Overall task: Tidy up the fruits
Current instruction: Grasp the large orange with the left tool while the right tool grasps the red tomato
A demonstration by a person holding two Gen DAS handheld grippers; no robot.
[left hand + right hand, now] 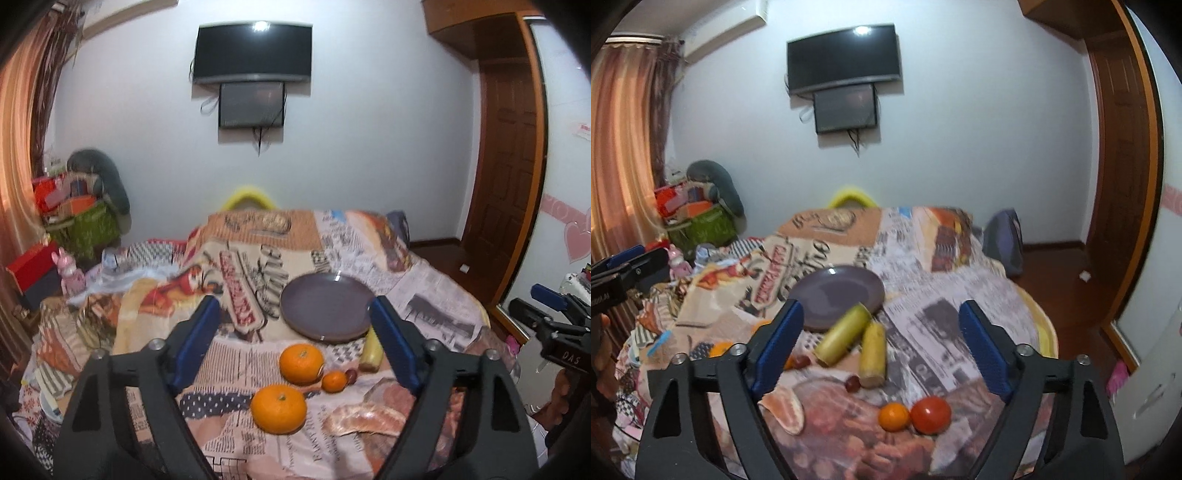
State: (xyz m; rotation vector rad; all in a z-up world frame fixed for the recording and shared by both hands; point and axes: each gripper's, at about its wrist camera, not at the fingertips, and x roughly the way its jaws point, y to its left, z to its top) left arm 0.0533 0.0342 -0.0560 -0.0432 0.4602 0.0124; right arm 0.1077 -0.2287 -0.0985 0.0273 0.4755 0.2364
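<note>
Patchwork printed cloth point(258, 454) covers the surface. A grey plate point(327, 308) sits mid-cloth. Just in front lie two large oranges point(301, 362), two yellow-green stalk pieces point(844, 338), a red tomato point(931, 414) and a small orange point(894, 416). Left gripper point(295, 343) and right gripper point(882, 341) hover above, blue fingers point(195, 343) apart, gripping nothing.
</note>
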